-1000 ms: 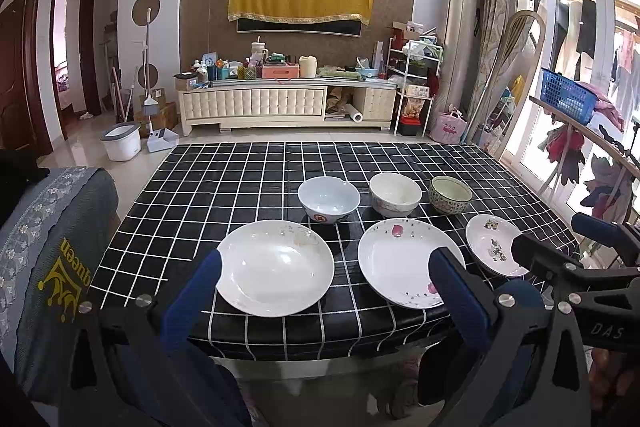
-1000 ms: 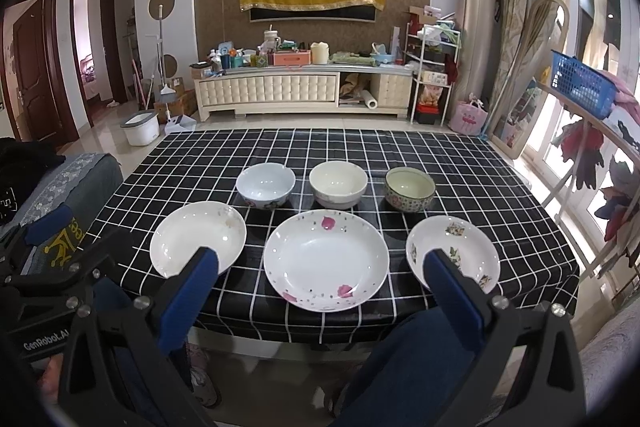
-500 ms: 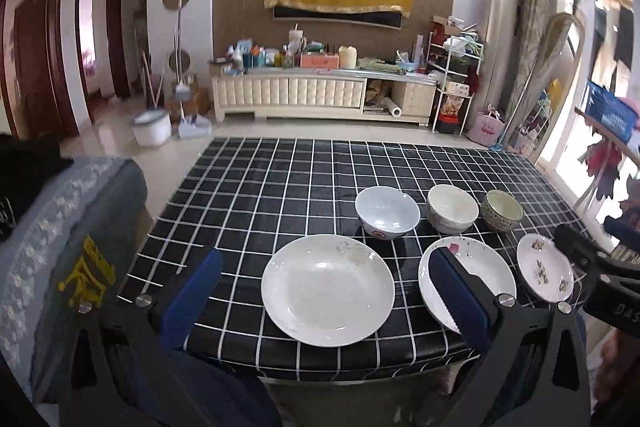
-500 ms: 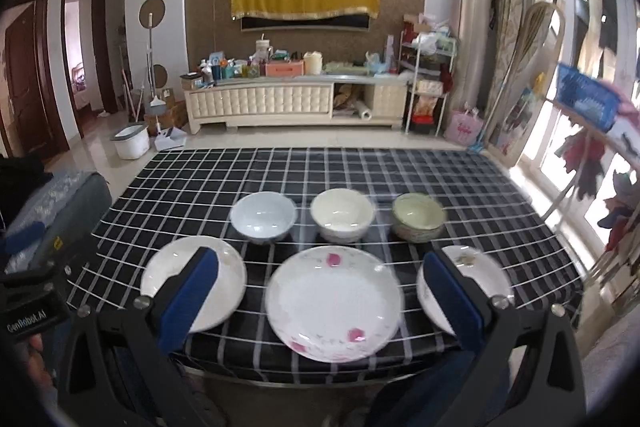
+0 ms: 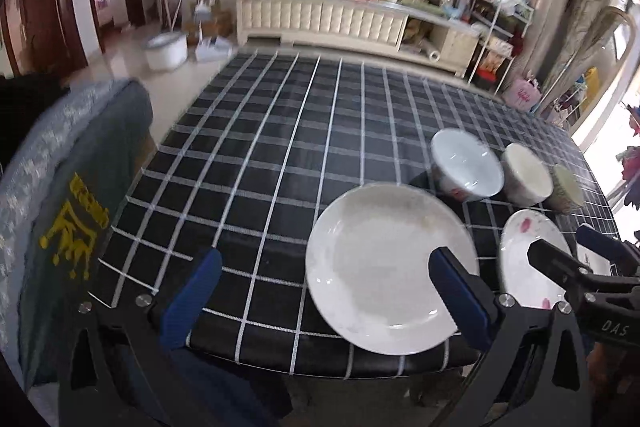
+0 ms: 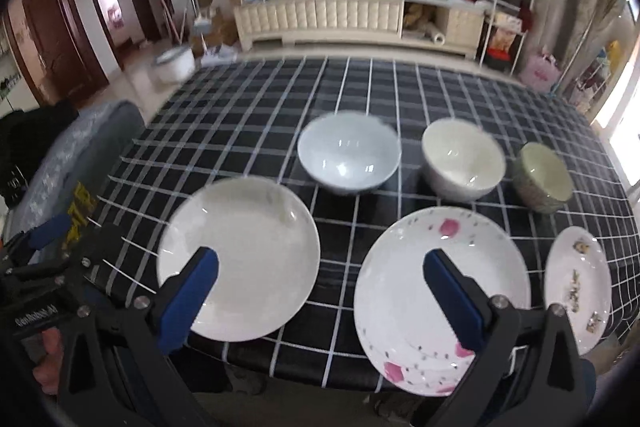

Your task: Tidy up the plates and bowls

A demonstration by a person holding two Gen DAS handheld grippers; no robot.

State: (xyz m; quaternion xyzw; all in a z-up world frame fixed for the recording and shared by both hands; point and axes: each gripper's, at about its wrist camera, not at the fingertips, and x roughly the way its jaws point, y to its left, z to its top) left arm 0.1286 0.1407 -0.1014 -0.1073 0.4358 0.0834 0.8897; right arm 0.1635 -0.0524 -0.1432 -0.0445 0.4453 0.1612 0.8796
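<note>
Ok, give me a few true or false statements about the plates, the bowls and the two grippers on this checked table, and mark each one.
1. Three bowls stand in a row behind three plates. True.
2. The plain white plate is stacked on the pink-flowered white plate. False: they lie side by side, apart.
3. The left gripper is shut on a bowl. False: it is open and holds nothing.
4. The right gripper is open and empty. True.
5. The small green-patterned bowl is at the right end of the bowl row. True.
6. The pale blue bowl lies upside down. False: it stands upright.
</note>
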